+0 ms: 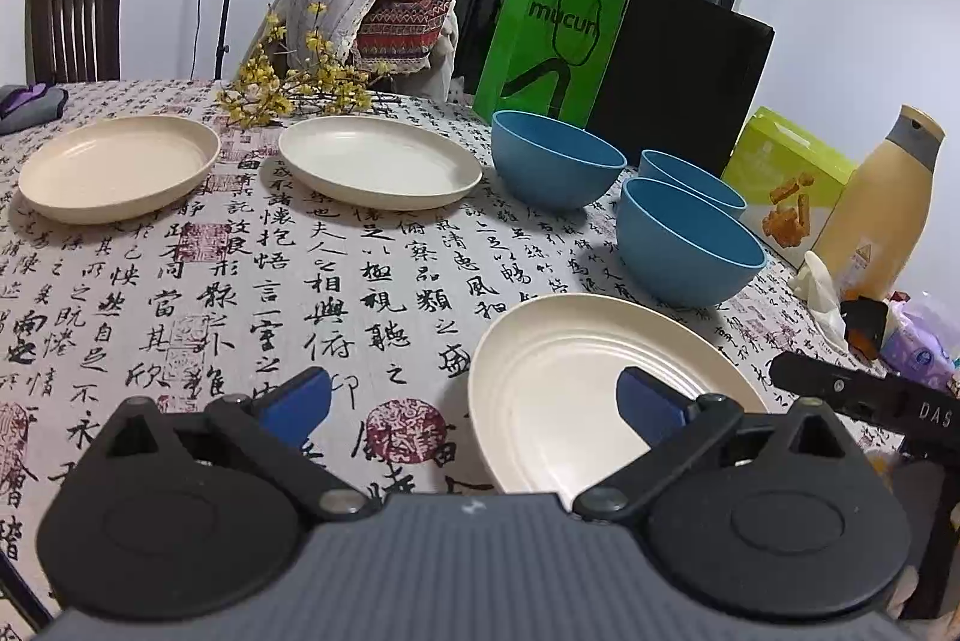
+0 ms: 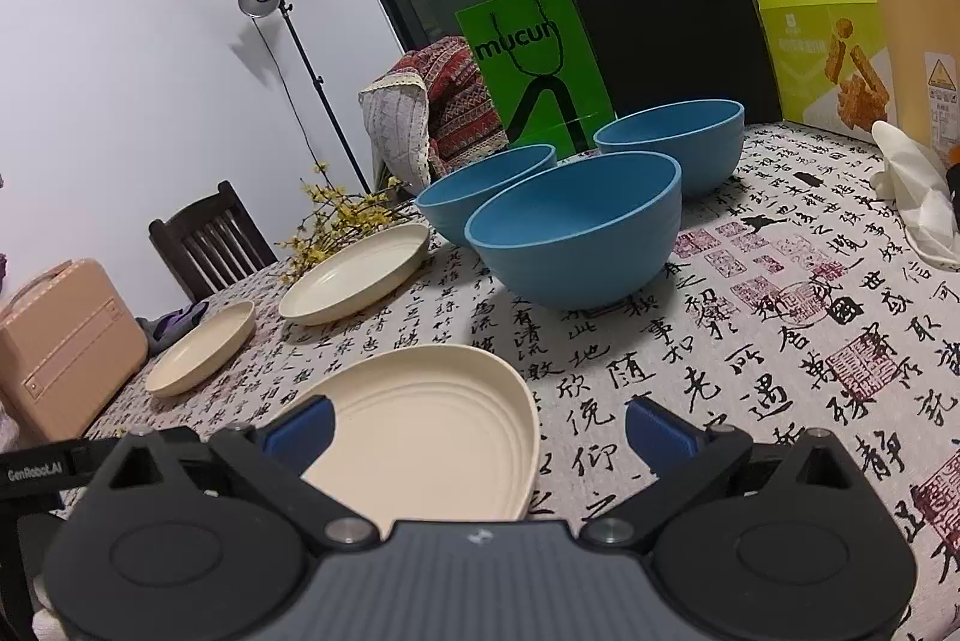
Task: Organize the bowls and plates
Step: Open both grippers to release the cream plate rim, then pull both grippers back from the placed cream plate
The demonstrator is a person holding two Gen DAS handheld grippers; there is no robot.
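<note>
Three cream plates lie on the calligraphy-print tablecloth: a near plate, a middle plate and a far-left plate. Three blue bowls stand upright behind them: a large one and two close together. My left gripper is open, with the near plate's left rim between its blue pads, which do not press on it. In the right wrist view, my right gripper is open over the near plate's right rim. The nearest bowl is just beyond.
A green paper bag, a black bag, a green snack box and a yellow bottle line the table's back right. Yellow flowers lie behind the plates. There is crumpled tissue at the right and a chair at the far left.
</note>
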